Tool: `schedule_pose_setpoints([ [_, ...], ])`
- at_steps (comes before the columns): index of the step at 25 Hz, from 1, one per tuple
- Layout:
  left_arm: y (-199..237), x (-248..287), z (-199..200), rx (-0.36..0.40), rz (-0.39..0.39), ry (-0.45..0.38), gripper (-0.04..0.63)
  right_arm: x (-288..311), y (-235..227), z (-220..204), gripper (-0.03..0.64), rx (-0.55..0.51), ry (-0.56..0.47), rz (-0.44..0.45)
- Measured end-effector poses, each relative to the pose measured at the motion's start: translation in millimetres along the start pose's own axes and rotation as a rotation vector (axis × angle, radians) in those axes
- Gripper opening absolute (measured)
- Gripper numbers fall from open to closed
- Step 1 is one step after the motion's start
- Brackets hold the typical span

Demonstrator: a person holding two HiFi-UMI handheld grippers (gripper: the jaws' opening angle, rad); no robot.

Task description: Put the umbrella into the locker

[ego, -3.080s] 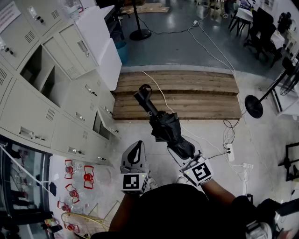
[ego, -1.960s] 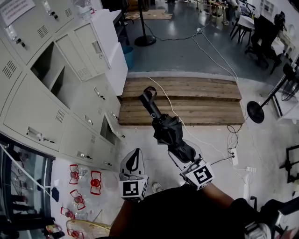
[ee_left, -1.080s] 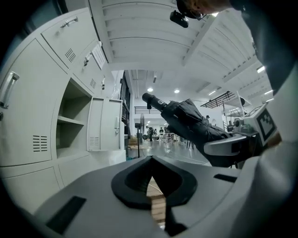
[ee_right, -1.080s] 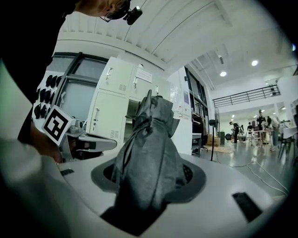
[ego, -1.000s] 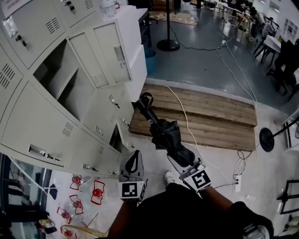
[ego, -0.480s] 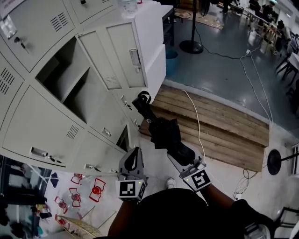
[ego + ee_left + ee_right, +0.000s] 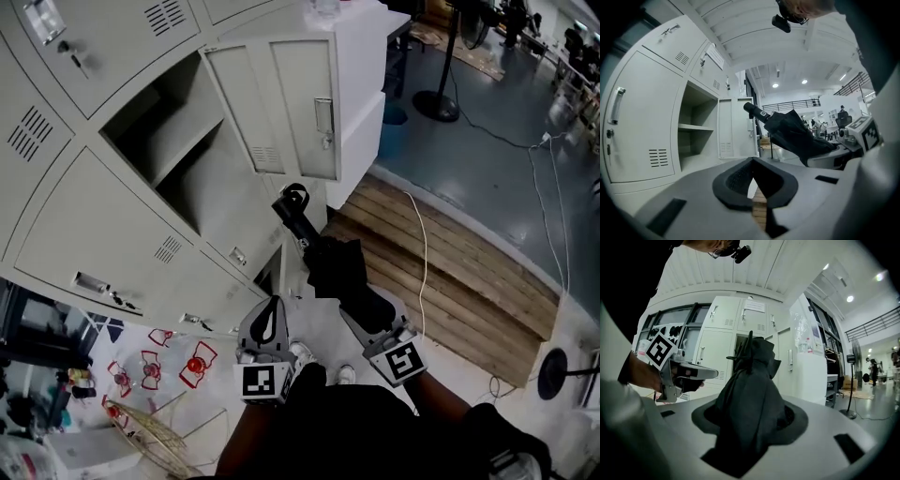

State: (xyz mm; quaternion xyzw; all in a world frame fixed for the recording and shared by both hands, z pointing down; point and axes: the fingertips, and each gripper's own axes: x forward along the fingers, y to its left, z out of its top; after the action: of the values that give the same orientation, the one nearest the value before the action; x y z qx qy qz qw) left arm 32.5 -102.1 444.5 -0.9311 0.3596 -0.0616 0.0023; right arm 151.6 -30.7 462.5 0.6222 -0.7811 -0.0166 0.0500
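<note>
The bank of grey lockers [image 7: 84,225] takes up my whole left side. One compartment [image 7: 202,183] in it stands open, with its door [image 7: 291,103] swung wide and a shelf [image 7: 173,141] splitting the space inside. I judge this to be the carrying step: the load is in hand and aimed at that opening, but none of it has crossed the threshold.

The umbrella [image 7: 333,267] hangs in the air in front of me, level, its handle end leading and close to the locker fronts just below the open compartment. Next I would need to lift the leading end over the lower edge, line it up under the shelf and clear of the door, and push it in before letting go.

My right gripper [image 7: 364,305] is clamped on the folded canopy, and its own view shows black cloth bulging up between the jaws. My left gripper [image 7: 271,307] sits beside it with its jaws closed together on nothing, well short of the lockers.

The umbrella is a short, collapsed, all-black one. Its canopy [image 7: 797,136] is bunched loosely rather than wrapped tight, so it may snag or flop. The stubby handle [image 7: 298,217] sticks out beyond the cloth, and a small strap loop [image 7: 294,194] sits at its tip.
</note>
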Motion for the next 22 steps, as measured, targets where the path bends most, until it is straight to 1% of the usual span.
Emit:
schedule_pose_setpoints([
  [3, 16, 3, -5, 0.0, 0.032, 0.017, -0.003, 21, 6, -5, 0.227, -0.01, 0.007, 0.045],
  [7, 49, 6, -12, -0.012, 0.088, 0.017, -0.003, 53, 15, -7, 0.227, 0.006, 0.013, 0.088],
  [10, 72, 10, -22, -0.021, 0.117, 0.039, -0.003, 80, 19, -6, 0.227, -0.003, 0.016, 0.121],
  [13, 92, 18, -22, -0.021, 0.134, 0.031, -0.003, 107, 22, -7, 0.228, -0.008, 0.024, 0.144],
  [17, 113, 29, -16, -0.045, 0.146, 0.044, -0.003, 138, 24, -7, 0.229, -0.036, 0.044, 0.174],
  [22, 143, 46, -2, -0.019, 0.153, -0.001, -0.003, 172, 29, -8, 0.229, -0.044, 0.071, 0.201],
])
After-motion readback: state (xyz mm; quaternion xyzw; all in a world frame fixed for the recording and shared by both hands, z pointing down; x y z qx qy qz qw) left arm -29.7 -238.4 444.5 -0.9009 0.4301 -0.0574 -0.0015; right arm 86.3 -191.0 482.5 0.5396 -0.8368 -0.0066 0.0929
